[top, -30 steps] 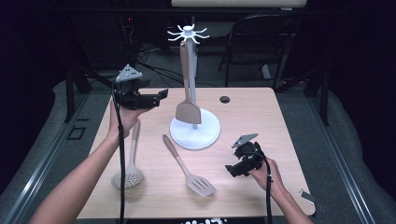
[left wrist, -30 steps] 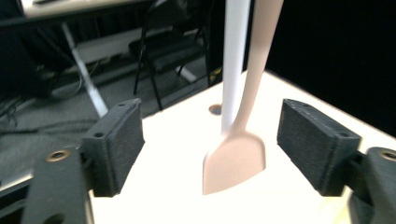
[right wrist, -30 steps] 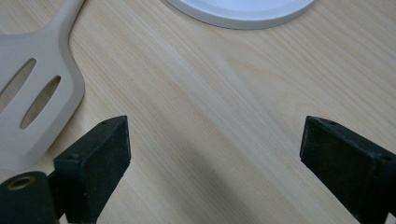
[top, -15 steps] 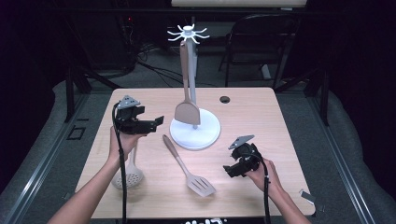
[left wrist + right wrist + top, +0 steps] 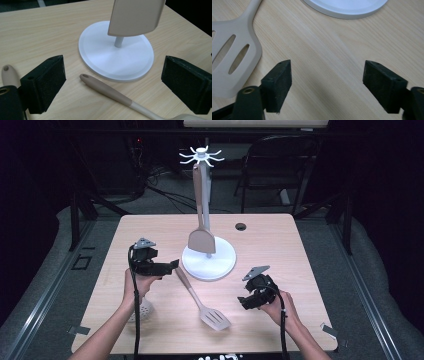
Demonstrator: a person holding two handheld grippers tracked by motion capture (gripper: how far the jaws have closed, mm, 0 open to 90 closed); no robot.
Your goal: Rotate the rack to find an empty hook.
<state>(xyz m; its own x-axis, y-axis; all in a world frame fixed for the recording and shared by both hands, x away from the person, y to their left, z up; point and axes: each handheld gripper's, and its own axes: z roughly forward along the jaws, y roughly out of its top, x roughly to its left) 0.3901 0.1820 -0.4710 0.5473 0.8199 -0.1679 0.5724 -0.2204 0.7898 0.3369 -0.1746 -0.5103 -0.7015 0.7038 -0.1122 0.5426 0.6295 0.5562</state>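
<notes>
A white utensil stand holds a beige spatula that hangs from its hooked top. A beige slotted turner lies flat in front of the base. My left gripper hovers low by the turner's handle end. Its jaws have just been opening and stand open, with the handle on the table beneath the gap, untouched. My right gripper sits right of the turner's blade. Its jaws have just been closing but are open over bare wood.
A perforated skimmer lies on the table under my left forearm, and its handle end shows beside the left jaw. A dark round hole sits at the table's far side. A chair stands beyond the table.
My left gripper has come down from beside the stand's pole to just above the table near the turner's handle. The right hand has stayed where it was.
</notes>
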